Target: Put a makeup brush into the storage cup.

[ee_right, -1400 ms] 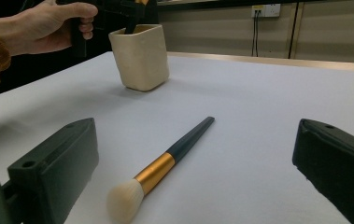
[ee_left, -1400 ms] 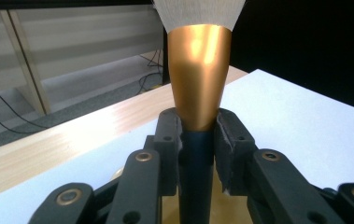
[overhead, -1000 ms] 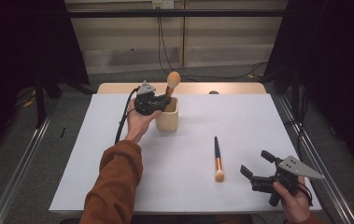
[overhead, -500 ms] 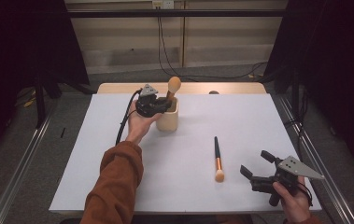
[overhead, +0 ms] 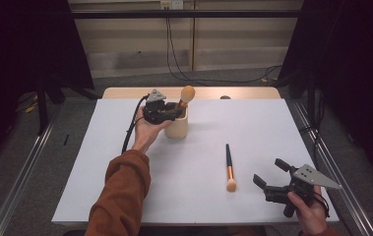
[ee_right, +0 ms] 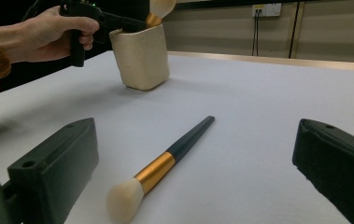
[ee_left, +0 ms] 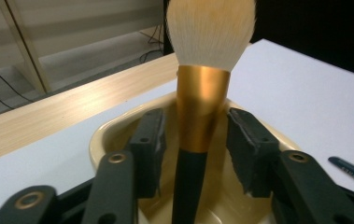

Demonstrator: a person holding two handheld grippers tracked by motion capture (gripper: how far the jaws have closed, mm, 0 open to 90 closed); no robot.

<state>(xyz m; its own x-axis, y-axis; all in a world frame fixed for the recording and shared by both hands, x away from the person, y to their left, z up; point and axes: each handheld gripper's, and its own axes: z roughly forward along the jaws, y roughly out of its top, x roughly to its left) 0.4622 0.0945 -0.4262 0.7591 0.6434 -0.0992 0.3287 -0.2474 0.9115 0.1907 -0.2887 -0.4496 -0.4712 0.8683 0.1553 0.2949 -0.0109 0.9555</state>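
Two brushes: one brush [overhead: 186, 96] in the single cup [overhead: 176, 128], apparently upright, one flat brush [overhead: 230, 167].

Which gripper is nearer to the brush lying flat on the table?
Right. The right gripper sits just right of the lying brush, jaws open and apart from it. The left gripper is farther back at the cup, its jaws just opened around the standing brush.
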